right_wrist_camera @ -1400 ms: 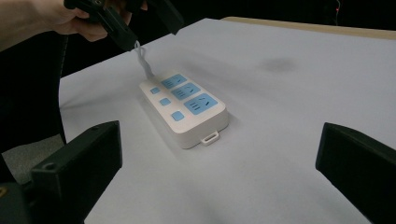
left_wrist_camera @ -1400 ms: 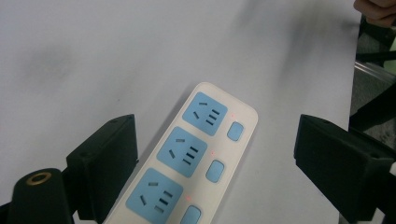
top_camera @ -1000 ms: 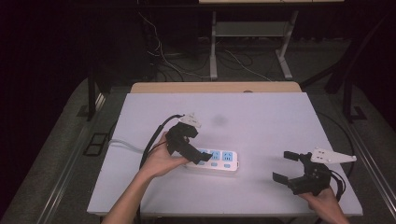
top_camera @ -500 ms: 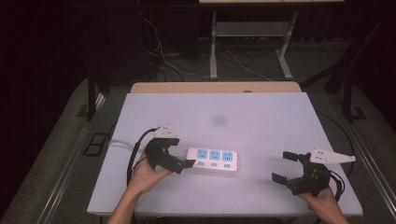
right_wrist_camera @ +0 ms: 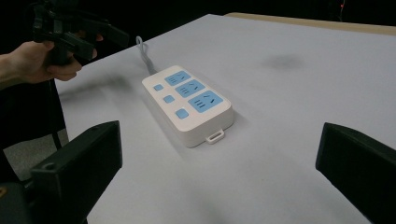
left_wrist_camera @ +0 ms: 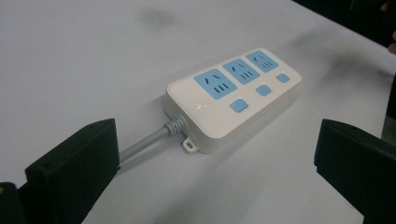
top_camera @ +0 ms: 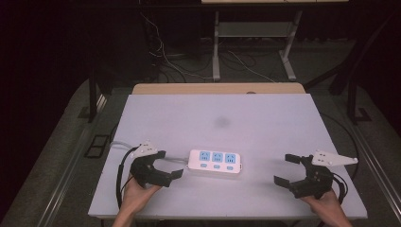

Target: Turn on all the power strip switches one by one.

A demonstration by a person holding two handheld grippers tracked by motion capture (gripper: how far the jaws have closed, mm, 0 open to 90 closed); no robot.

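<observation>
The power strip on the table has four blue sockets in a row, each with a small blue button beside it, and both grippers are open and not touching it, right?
Not quite: the power strip has three blue sockets, not four, as the left gripper view shows plainly. Each does have a small blue button beside it, and the left gripper and right gripper are open and apart from it.
</observation>
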